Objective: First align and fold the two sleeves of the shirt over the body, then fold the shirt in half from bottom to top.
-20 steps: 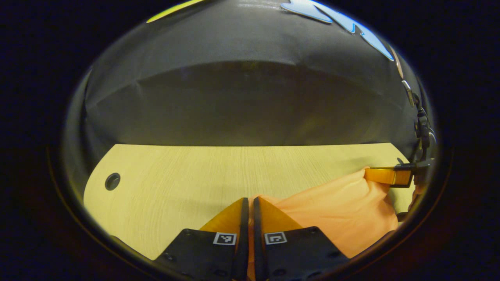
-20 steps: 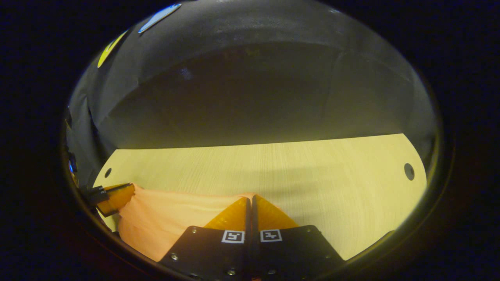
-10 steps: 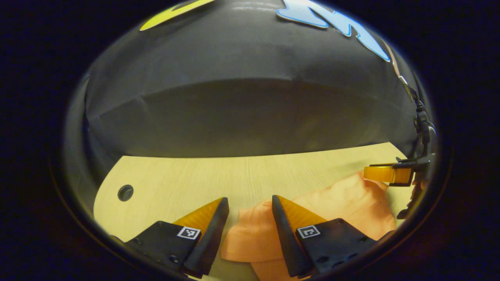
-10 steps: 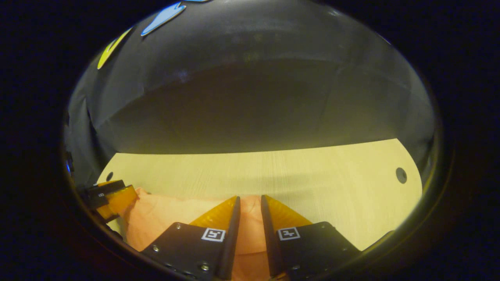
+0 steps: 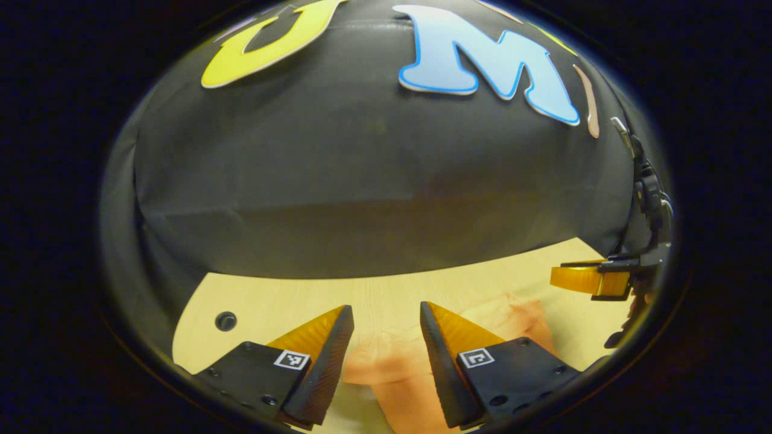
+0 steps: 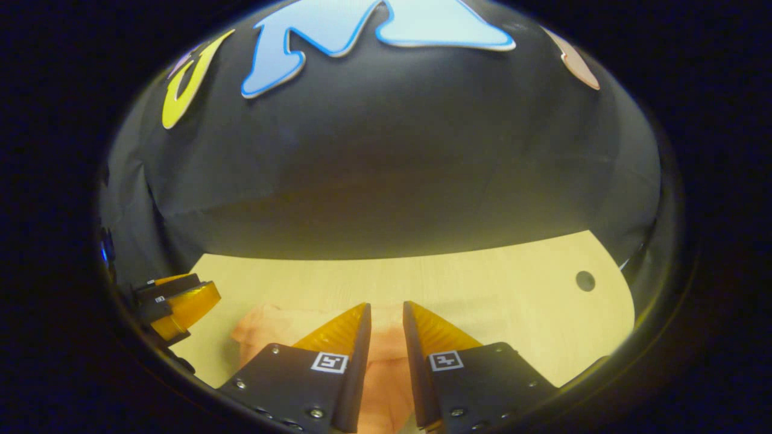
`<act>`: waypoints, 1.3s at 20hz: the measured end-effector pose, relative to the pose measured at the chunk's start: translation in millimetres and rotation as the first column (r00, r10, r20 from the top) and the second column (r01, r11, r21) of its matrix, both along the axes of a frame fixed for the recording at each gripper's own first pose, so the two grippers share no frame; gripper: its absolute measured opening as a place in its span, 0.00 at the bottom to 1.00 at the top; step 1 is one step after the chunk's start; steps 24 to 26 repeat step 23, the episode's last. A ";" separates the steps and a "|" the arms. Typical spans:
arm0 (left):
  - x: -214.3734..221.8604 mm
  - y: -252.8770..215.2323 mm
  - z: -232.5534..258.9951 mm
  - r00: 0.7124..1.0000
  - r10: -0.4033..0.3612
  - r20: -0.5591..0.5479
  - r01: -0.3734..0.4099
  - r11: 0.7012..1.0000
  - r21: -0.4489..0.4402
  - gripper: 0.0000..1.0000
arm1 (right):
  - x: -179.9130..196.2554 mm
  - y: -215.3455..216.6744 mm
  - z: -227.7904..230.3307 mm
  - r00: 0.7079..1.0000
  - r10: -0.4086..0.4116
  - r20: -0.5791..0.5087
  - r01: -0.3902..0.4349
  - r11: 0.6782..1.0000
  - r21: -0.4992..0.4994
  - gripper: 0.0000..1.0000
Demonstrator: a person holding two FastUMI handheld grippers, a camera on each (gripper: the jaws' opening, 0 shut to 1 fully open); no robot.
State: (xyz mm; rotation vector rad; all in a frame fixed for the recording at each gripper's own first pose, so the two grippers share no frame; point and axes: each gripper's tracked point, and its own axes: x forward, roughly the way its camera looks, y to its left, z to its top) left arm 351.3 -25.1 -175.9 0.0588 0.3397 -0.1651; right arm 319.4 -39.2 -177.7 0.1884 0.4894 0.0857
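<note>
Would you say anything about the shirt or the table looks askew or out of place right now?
Nothing stands out. The orange shirt lies on the wooden table, slightly rumpled along its far edge, with both the left claw and right claw open above it.

You have a pale wood-grain table (image 5: 386,292) in front of you, with a round hole (image 5: 225,320) near its left end and another hole (image 6: 584,280) near its right end. Behind its far edge hangs the booth's black cloth wall (image 5: 362,181), creased in places
</note>
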 end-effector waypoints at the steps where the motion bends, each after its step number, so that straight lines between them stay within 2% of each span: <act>1: -11.5 -1.1 14.9 1.000 -0.001 0.012 0.001 1.000 -0.003 0.73 | -11.7 -1.0 12.4 1.000 -0.002 0.012 0.002 1.000 0.000 0.34; 3: -34.0 -4.5 43.5 0.999 -0.002 0.034 0.002 1.000 -0.004 0.75 | -34.2 -3.5 39.6 0.999 -0.005 0.038 0.005 1.000 0.000 0.34; 6: -76.8 -8.0 77.2 0.998 -0.006 0.062 0.007 1.000 -0.009 0.72 | -67.4 -6.5 74.3 0.997 -0.008 0.083 0.008 1.000 0.002 0.34; 8: -105.5 -11.0 94.2 0.997 -0.011 0.078 0.011 1.000 -0.009 0.77 | -91.0 -7.7 95.0 0.994 -0.010 0.111 0.009 1.000 0.005 0.34; 10: -135.6 -11.0 104.2 0.996 -0.010 0.086 0.011 1.000 -0.012 0.75 | -118.0 -5.5 112.3 0.991 -0.006 0.133 0.005 1.000 0.010 0.32; 11: -151.4 -10.3 107.8 0.996 -0.005 0.087 0.007 1.000 -0.019 0.72 | -132.0 -3.4 118.8 0.990 -0.003 0.139 0.001 1.000 0.017 0.34; 12: -164.6 -10.1 112.2 0.996 -0.002 0.087 0.004 1.000 -0.029 0.75 | -144.9 -0.9 123.0 0.989 0.000 0.149 -0.003 1.000 0.022 0.34; 13: -178.4 -8.4 115.5 0.996 0.003 0.091 0.000 0.999 -0.039 0.72 | -158.7 1.9 126.3 0.988 0.004 0.157 -0.008 1.000 0.025 0.34; 17: -230.4 3.1 125.7 0.995 0.022 0.101 -0.017 0.998 -0.058 0.75 | -210.4 14.3 128.1 0.986 0.020 0.168 -0.025 0.999 0.024 0.34; 21: -272.9 19.4 134.9 0.990 0.056 0.131 -0.048 0.997 -0.068 0.72 | -252.1 25.5 123.8 0.984 0.027 0.175 -0.032 0.999 0.023 0.34; 23: -289.8 24.8 135.8 0.988 0.063 0.142 -0.054 0.996 -0.069 0.75 | -265.6 27.7 122.3 0.984 0.018 0.177 -0.024 0.999 0.035 0.34; 26: -289.8 24.8 135.8 0.988 0.063 0.142 -0.054 0.996 -0.069 0.75 | -265.6 27.7 122.3 0.984 0.018 0.177 -0.024 0.999 0.035 0.34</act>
